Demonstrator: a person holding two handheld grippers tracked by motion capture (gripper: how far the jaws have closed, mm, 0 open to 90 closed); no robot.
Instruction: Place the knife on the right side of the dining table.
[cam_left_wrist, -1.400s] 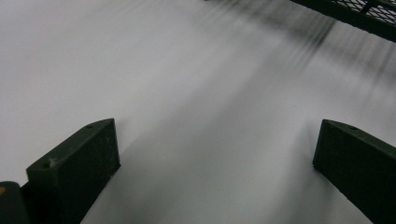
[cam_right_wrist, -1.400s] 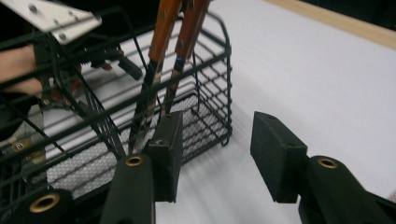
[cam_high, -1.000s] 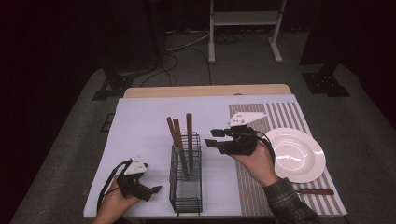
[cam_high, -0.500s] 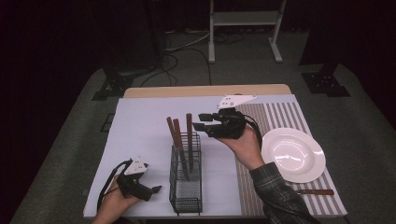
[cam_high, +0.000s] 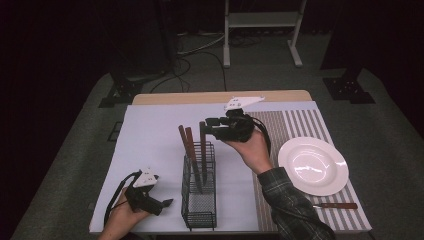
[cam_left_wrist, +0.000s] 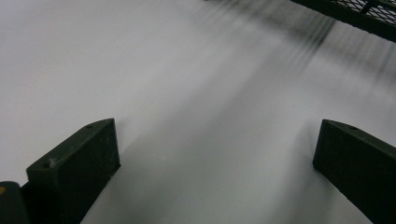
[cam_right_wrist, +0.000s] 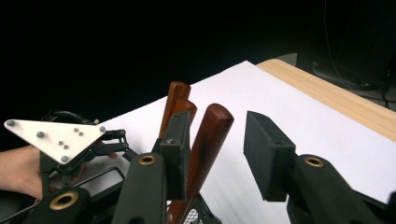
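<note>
Three wooden handles in one basket — both hand-held grippers gaping, empty.

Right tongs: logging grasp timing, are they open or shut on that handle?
Open: the right tongs straddle the nearest wooden handle, a gap beside it.

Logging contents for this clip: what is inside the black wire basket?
The wire basket holds three wooden-handled utensils standing upright, handles up. Their working ends sit behind the mesh, so the types are unclear.
</note>
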